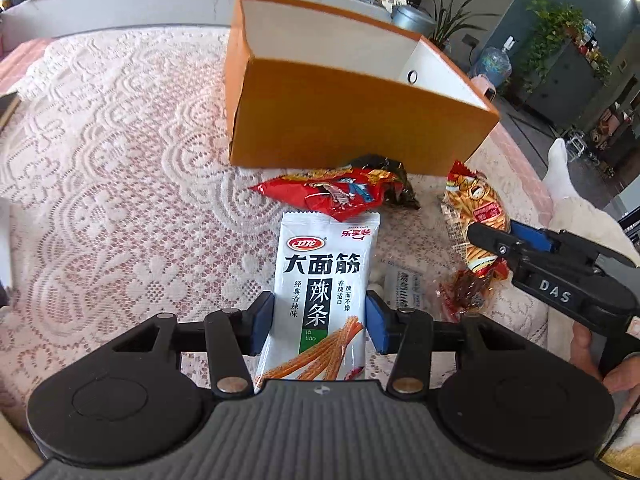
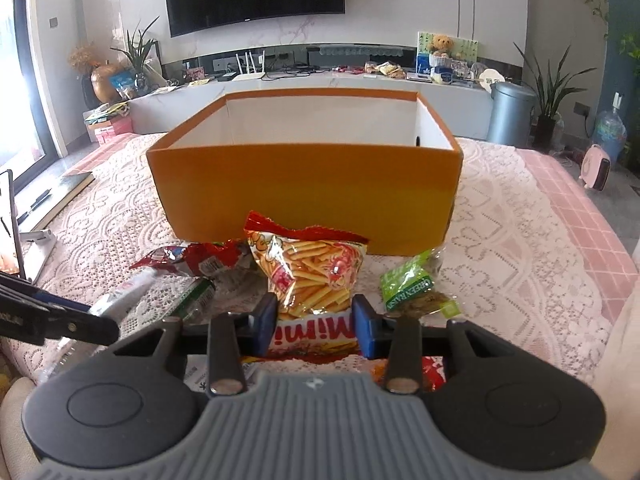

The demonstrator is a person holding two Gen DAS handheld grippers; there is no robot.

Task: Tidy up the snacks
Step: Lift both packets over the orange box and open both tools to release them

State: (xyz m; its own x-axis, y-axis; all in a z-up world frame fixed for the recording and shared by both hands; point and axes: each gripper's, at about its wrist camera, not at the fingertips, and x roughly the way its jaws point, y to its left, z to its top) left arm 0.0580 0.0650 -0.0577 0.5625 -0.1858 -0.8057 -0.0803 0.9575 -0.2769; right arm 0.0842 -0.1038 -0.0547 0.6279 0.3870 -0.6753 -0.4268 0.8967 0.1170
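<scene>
My left gripper pinches the white pack, its long axis pointing at the box straight ahead. My right gripper clamps the chip bag, also just before the box, equally near.

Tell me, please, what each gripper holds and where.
Left gripper: white snack packet, by its lower sides. Right gripper: yellow chip bag, near its bottom end.
</scene>
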